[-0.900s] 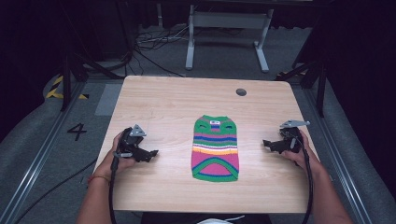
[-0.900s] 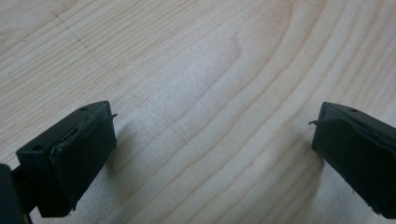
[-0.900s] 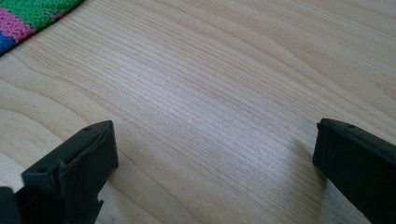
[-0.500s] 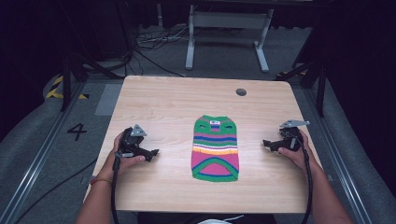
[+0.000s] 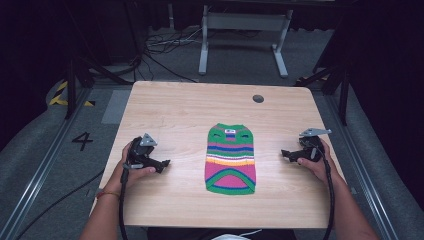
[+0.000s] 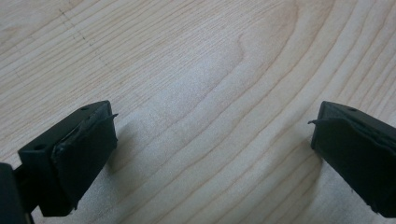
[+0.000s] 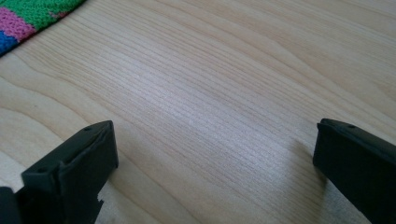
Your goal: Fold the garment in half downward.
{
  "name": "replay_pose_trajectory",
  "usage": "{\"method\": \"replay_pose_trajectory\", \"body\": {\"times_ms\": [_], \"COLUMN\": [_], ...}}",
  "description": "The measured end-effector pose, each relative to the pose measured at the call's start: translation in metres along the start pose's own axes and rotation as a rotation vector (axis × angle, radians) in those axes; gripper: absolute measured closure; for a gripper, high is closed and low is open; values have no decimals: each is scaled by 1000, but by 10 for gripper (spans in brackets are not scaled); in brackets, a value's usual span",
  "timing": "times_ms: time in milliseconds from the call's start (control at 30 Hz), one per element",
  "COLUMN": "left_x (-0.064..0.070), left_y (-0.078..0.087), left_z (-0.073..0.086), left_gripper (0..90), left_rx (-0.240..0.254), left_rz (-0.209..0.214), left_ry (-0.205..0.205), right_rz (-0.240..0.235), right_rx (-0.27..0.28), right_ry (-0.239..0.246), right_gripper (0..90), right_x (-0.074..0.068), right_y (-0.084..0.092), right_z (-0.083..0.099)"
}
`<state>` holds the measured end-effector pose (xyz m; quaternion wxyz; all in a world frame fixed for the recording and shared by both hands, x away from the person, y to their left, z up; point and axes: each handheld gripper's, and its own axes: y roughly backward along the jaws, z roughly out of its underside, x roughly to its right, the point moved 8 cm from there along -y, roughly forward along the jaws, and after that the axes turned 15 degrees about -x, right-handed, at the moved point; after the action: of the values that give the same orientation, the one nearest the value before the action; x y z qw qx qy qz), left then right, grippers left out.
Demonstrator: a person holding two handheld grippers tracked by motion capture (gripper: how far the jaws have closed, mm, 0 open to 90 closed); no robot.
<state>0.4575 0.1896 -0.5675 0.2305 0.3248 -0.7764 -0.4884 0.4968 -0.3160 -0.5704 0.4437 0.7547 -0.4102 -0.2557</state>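
**Two open grippers beside an untouched knitted sweater**

In the left gripper view the jaws are seen wide apart with nothing but bare wood between them; in the right gripper view the jaws are likewise spread, nothing held. In the high view the left gripper (image 5: 161, 163) is seen low over the table (image 5: 190, 105), gripped by the person's left hand (image 5: 131, 167); the right gripper (image 5: 287, 154) is held in the right hand (image 5: 314, 159) near the right edge; both point inward towards the middle.

Between them, apart from both, a small striped sweater (image 5: 230, 160) is laid flat, neck away from the person, in bands of green, pink, blue and white; the left gripper is near its left side, the right one somewhat farther off.

By the look of things, the work on the sweater has not been started; it lies spread and unfolded, so every step is judged to be left.

The whole layout and a dark round hole (image 5: 258, 98) near the far edge are given by the high view; the right gripper view catches a corner of the sweater (image 7: 32, 16) at its upper left; wood grain (image 6: 201, 93) is shown in the left gripper view.
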Motion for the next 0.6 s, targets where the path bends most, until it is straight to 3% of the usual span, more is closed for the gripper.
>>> {"method": "replay_pose_trajectory", "body": {"times_ms": [233,500,600], "left_x": [-1,0,0], "left_y": [-1,-3,-2], "left_z": [-2,-6,-6], "left_gripper": [4,4,9], "left_rx": [2,3,-1], "left_rz": [-8,-20,-22], "left_ry": [-7,41,34], "right_rz": [1,0,-1], "right_rx": [1,1,1], "right_ry": [0,2,2], "right_gripper": [2,3,4], "right_x": [-1,-1,-1], "right_y": [0,-1,-1], "right_z": [-1,-1,-1]}}
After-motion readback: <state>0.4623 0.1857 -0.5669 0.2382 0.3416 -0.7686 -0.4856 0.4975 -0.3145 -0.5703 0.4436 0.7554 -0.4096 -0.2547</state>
